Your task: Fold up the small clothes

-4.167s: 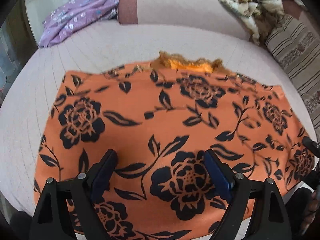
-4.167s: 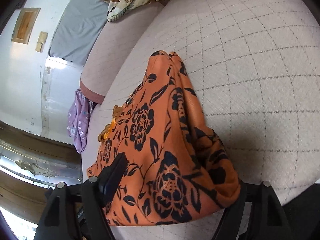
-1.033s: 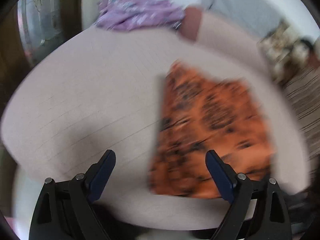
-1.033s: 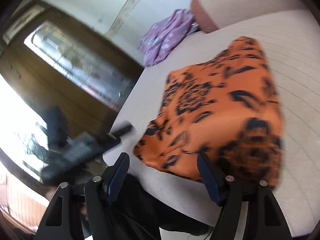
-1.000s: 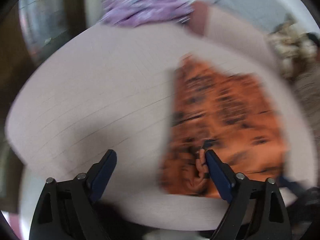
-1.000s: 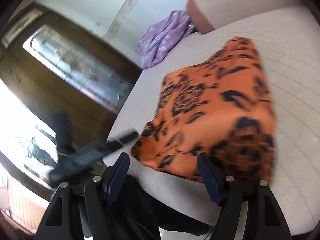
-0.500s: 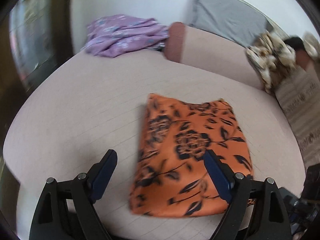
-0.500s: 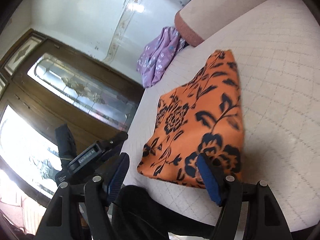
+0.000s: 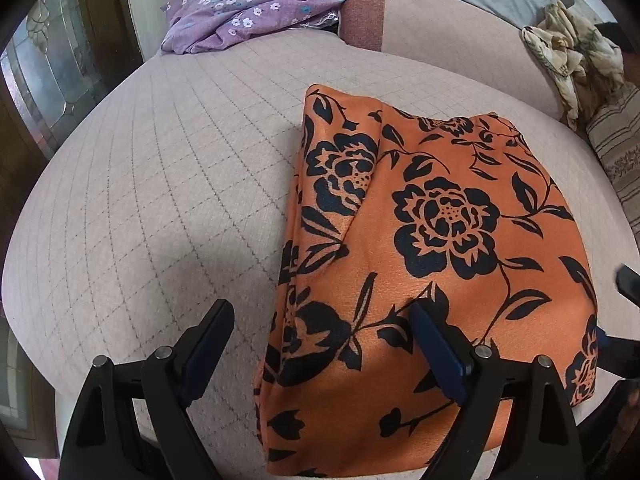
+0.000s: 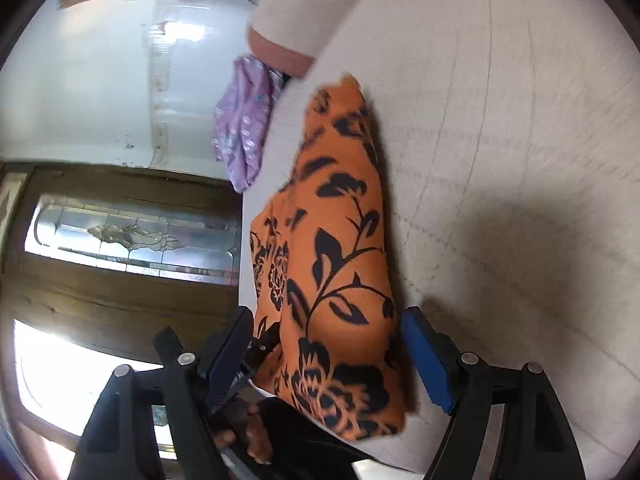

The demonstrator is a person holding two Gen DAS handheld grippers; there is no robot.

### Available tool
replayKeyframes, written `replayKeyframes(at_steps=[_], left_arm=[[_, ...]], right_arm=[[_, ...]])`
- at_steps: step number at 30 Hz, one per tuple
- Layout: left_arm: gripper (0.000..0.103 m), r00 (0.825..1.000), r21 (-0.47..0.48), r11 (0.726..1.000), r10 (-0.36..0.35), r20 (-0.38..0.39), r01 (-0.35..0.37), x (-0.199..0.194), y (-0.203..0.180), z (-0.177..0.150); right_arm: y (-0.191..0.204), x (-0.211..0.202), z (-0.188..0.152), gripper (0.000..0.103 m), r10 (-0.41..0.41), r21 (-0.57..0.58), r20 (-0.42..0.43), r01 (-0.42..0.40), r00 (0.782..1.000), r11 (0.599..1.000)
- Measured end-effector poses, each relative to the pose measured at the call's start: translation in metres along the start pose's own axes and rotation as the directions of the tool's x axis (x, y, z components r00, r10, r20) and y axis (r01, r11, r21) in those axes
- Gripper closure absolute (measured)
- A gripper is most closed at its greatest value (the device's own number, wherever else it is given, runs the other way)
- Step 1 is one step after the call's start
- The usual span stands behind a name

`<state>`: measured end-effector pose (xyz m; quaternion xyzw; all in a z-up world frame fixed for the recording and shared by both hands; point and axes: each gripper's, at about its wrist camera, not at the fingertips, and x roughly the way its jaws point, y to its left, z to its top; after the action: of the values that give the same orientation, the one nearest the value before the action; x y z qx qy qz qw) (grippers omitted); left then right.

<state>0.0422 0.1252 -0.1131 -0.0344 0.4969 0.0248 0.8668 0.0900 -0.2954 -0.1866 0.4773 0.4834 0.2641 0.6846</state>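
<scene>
folded orange floral cloth [image 9: 440, 240] sits on the quilted bed [image 9: 160, 180], purple garment [image 9: 256, 8] heaped behind. left gripper [image 9: 320, 344] and right gripper [image 10: 328, 352] jaws wide, just been opening, gripping nothing.

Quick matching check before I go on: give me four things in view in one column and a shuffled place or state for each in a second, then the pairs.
1. orange floral cloth
2. purple garment
3. left claw
4. cream patterned cloth

A. crumpled, far right edge
B. open, straddling the cloth's near left edge
C. folded on the quilted surface
D. heaped at the far left corner

Pairs: 1-C, 2-D, 3-B, 4-A
</scene>
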Motion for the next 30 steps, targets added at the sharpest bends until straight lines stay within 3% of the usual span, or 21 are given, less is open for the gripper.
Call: replayKeyframes(at_steps=[2, 3, 5, 8, 11, 12, 13, 16, 18, 19, 20, 22, 24, 26, 27, 28, 30], left_arm=[[0.009, 1.0, -0.014, 1.0, -0.014, 0.005, 0.014, 0.003, 0.001, 0.0], [0.009, 1.0, -0.017, 1.0, -0.019, 0.007, 0.019, 0.004, 0.004, -0.002], [0.008, 0.999, -0.02, 0.999, -0.035, 0.011, 0.035, 0.007, 0.002, -0.002], [0.007, 0.999, -0.027, 0.999, -0.044, 0.016, 0.045, 0.007, 0.007, -0.005], [0.007, 0.999, -0.05, 0.998, -0.044, 0.001, 0.044, -0.001, 0.009, -0.006], [0.008, 0.999, -0.05, 0.998, -0.032, 0.006, 0.032, -0.005, 0.008, -0.004], [0.008, 0.999, -0.043, 0.999, -0.022, 0.032, 0.023, -0.013, 0.006, -0.002], [0.008, 0.991, -0.011, 0.999, -0.04, 0.128, 0.042, -0.033, 0.001, 0.006], [0.008, 0.995, 0.018, 1.0, -0.017, 0.095, 0.016, -0.023, -0.004, 0.007], [0.008, 0.999, 0.025, 1.0, 0.015, 0.039, -0.016, -0.008, -0.005, 0.005], [0.007, 1.0, 0.007, 1.0, 0.002, -0.002, -0.002, 0.004, -0.001, 0.001], [0.007, 0.998, -0.07, 0.996, -0.055, 0.007, 0.056, 0.005, 0.01, -0.004], [0.007, 0.998, -0.079, 0.995, -0.066, 0.002, 0.066, 0.006, 0.014, -0.004], [0.007, 0.999, -0.054, 0.997, -0.054, 0.009, 0.054, 0.006, 0.013, -0.005], [0.007, 0.999, -0.052, 0.997, -0.052, 0.01, 0.052, 0.006, 0.013, -0.005], [0.007, 0.999, -0.056, 0.997, -0.05, 0.011, 0.05, 0.006, 0.014, -0.006], [0.007, 0.998, -0.065, 0.996, -0.058, 0.011, 0.059, 0.008, 0.012, -0.007]], right_arm=[[-0.002, 0.012, 0.005, 0.026, 0.02, 0.025, -0.017, -0.02, 1.0, 0.999], [-0.002, 0.016, 0.006, 0.039, 0.016, 0.018, -0.022, -0.015, 1.0, 1.0], [0.003, 0.025, 0.006, 0.058, -0.073, -0.038, -0.035, 0.072, 0.997, 0.997], [0.033, 0.015, -0.004, 0.062, -0.171, -0.166, 0.024, 0.173, 0.985, 0.971], [0.034, 0.027, -0.009, 0.06, -0.286, -0.245, 0.01, 0.279, 0.958, 0.928], [0.021, 0.032, -0.006, 0.057, -0.276, -0.207, -0.028, 0.264, 0.961, 0.942], [0.01, 0.027, -0.001, 0.056, -0.201, -0.133, -0.038, 0.195, 0.979, 0.972], [0.019, 0.017, 0.003, 0.034, -0.179, -0.15, -0.04, 0.171, 0.983, 0.974], [0.025, 0.008, 0.006, 0.032, -0.134, -0.155, -0.033, 0.127, 0.99, 0.98], [0.028, 0.0, 0.01, 0.031, -0.113, -0.148, -0.001, 0.112, 0.994, 0.983], [0.03, -0.009, 0.017, 0.031, -0.089, -0.14, 0.038, 0.093, 0.995, 0.986], [0.032, -0.014, 0.032, 0.029, -0.061, -0.12, 0.076, 0.07, 0.995, 0.99], [0.026, -0.002, 0.05, 0.026, -0.076, -0.081, 0.043, 0.08, 0.996, 0.994], [0.016, 0.027, 0.062, 0.027, -0.092, -0.048, -0.059, 0.089, 0.994, 0.995], [0.012, 0.039, 0.063, 0.03, -0.132, -0.052, -0.09, 0.127, 0.987, 0.991], [0.021, 0.044, 0.062, 0.053, -0.143, -0.114, -0.085, 0.133, 0.986, 0.985], [0.049, 0.045, 0.054, 0.065, -0.19, -0.252, -0.051, 0.171, 0.98, 0.952]])
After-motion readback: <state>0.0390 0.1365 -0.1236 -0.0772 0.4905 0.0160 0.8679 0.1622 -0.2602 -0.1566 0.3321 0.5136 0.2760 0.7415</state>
